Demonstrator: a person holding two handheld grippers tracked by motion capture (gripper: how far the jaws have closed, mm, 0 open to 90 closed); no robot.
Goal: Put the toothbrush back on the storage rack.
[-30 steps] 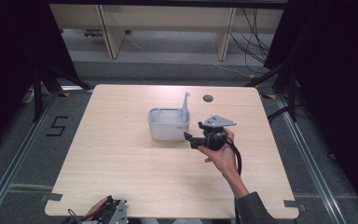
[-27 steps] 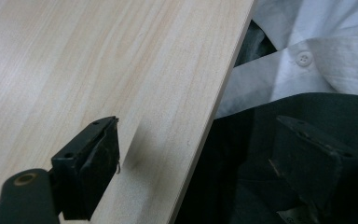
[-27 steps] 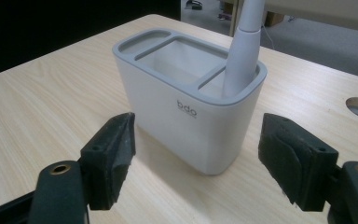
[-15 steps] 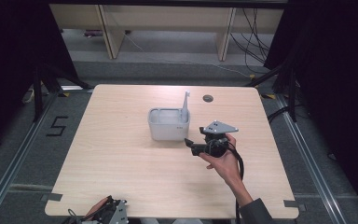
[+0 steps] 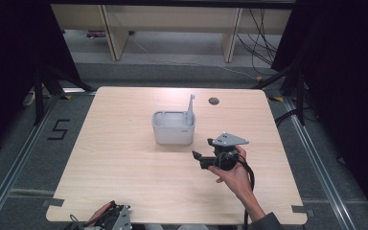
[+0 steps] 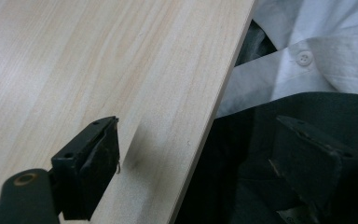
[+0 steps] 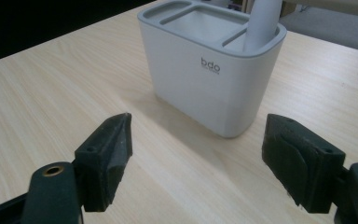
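Right tongs (image 5: 197,159) gape wide and empty, near the grey holder (image 5: 173,128) mid-bench (image 5: 124,158), apart from it. Left tongs (image 6: 191,158) gape empty over the bench's near edge.

A pale wooden table (image 5: 124,158) — one round cable hole (image 5: 213,101) near its far edge. On it stands a grey compartmented holder (image 5: 173,128), roughly mid-table.

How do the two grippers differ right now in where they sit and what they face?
The right gripper is held over the table's middle, facing the grey caddy; the left gripper sits at the table's near edge, one jaw past it, facing the person's shirt. Both are open and hold nothing.
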